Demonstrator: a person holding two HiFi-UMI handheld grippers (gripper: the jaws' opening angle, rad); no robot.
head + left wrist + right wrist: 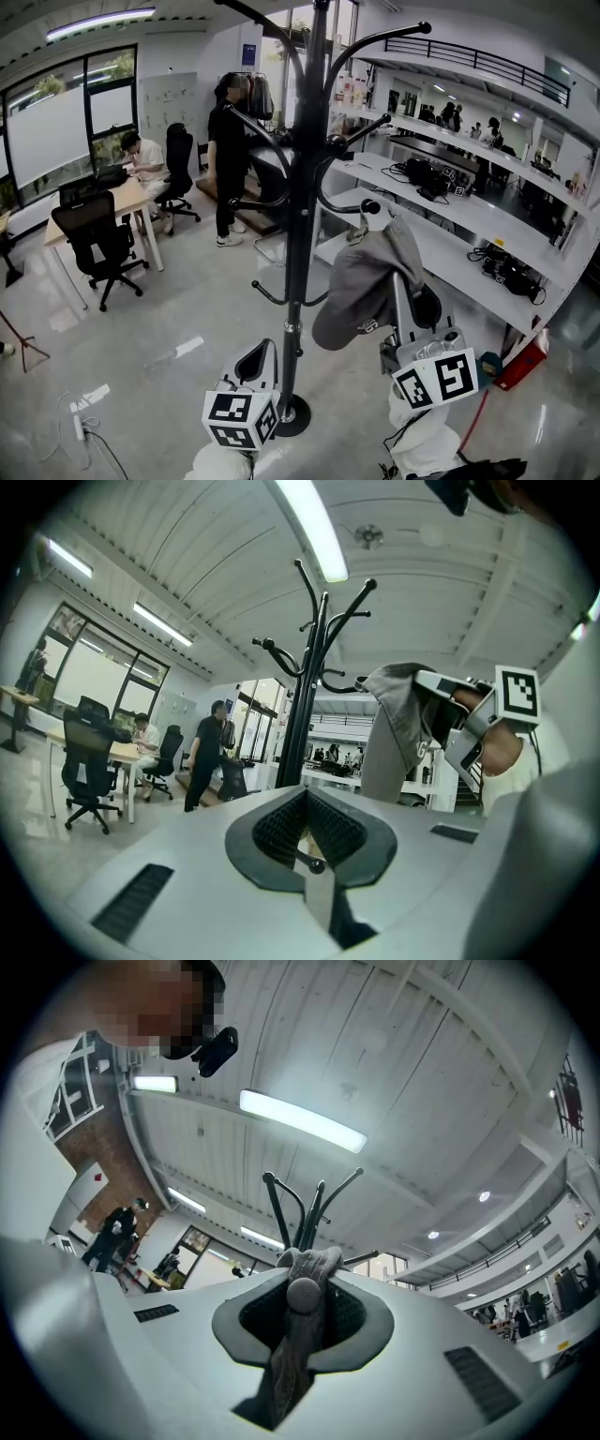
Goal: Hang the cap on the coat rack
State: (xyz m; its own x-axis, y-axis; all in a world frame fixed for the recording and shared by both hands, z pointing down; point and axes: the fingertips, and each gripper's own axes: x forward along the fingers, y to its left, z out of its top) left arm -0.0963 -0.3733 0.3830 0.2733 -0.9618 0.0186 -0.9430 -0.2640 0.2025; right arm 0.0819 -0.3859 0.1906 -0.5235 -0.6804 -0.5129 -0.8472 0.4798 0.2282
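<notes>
At far left, a pale wooden desk (127,199) has a person (146,157) seated at it and a black mesh-backed office chair (94,239) on castors in front. A second person (228,155), dressed in black, stands farther back. The floor (169,319) is glossy and pale grey.

Low in the middle, the left gripper (307,825) points up towards the rack. Its ribbed black pads are drawn together with only a sliver between them, and nothing is held.

Just beside it rises the coat rack (302,234), a slim black metal pole on a round base. Curved hooks with ball tips branch off at several heights. The pole stands between the two grippers and cuts across the view of the room.

Right of the pole hangs the cap (367,277), made of soft grey fabric with its rounded brim drooping downwards. Its crown is raised to one ball-tipped hook (371,206). I cannot tell whether it rests on the hook.

The right gripper (305,1290) is clamped on the cap. Bunched grey cloth and the cap's top button sit between its dark pads, as the right gripper view shows.

At far right, long white shelves (441,253) run back into the room, carrying black equipment and cables. A red object (525,361) stands on the floor below them.
</notes>
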